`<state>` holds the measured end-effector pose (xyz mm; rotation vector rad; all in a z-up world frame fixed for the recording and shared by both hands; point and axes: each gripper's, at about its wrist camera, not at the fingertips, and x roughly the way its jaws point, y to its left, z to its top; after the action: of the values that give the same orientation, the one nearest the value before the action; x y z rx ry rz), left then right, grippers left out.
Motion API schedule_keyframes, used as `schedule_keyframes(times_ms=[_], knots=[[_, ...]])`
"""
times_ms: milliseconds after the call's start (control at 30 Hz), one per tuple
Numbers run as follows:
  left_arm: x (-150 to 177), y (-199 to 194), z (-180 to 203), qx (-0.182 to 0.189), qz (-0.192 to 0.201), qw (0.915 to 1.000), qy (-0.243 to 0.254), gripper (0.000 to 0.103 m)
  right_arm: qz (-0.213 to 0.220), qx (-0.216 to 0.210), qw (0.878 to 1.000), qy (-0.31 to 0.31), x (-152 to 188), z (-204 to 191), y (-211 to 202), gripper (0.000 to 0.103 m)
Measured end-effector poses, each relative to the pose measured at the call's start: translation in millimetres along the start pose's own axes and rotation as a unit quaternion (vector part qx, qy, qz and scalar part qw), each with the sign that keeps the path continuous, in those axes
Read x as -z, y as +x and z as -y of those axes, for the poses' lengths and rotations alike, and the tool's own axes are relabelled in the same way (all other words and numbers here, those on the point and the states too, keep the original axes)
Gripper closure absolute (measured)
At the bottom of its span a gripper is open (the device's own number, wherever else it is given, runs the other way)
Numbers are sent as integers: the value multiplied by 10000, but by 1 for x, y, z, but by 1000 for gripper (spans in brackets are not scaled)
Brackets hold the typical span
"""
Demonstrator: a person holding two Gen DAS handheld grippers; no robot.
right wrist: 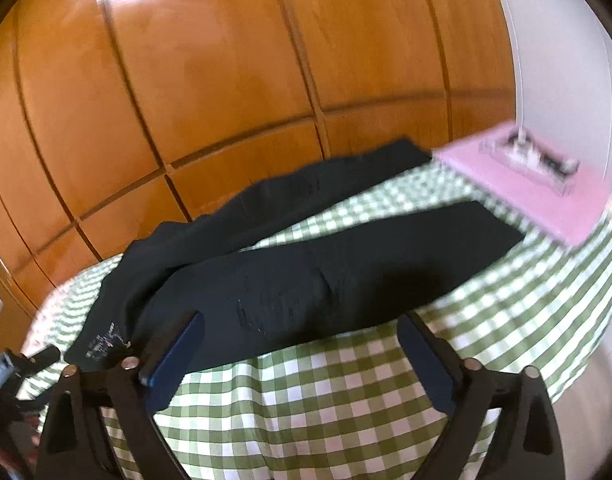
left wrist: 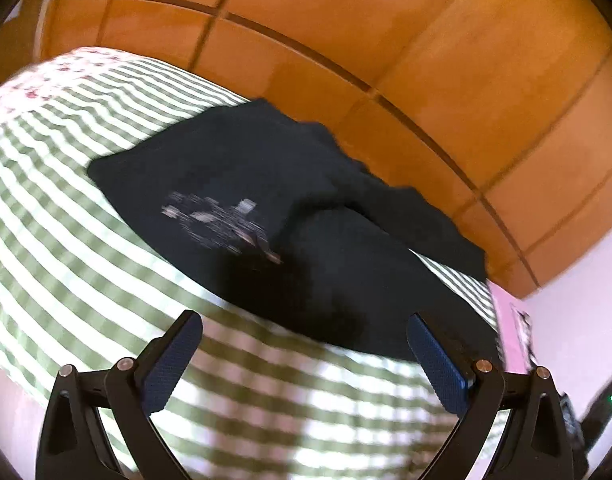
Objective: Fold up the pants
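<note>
Black pants [left wrist: 290, 216], legs splayed on checked counter [right wrist: 326, 392]. Left gripper [left wrist: 306, 364], right gripper [right wrist: 302, 360] — fingers released, nothing grasped. Risk judged — only one layer pinched, fold skewed.

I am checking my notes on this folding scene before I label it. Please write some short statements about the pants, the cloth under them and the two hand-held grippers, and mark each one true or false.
1. The pants are dark. True.
2. The pants lie on a plain white sheet. False: they lie on a green and white checked cloth.
3. The left hand-held gripper is open with nothing between its fingers. True.
4. The right hand-held gripper is shut on a pant leg. False: it is open and holds nothing.
5. A pink box sits near the far end of the pants. True.
6. The pants are already folded into a small square. False: both legs lie spread apart.
</note>
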<state>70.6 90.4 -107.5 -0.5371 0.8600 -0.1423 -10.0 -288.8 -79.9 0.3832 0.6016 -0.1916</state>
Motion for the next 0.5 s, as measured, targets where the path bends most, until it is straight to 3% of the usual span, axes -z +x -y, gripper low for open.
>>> schedule_keyframes(times_ms=[133,233,333,433,500], knots=[[-15,7,-39,-550,450,9973,-166,1,-354,-6,9971,666,2,49,29,19],[-22,7,-68,-756,611,9943,-435,1,-623,174,9886,1360,8,99,51,23],[-24,15,-93,-875,662,9918,-660,2,-895,147,9676,2358,19,156,70,26],[-22,25,-110,-854,603,9915,-771,2,-714,-210,9541,2900,23,190,78,36],[-17,33,-117,-705,499,9925,-864,2,-566,-229,9555,2886,18,200,80,36]])
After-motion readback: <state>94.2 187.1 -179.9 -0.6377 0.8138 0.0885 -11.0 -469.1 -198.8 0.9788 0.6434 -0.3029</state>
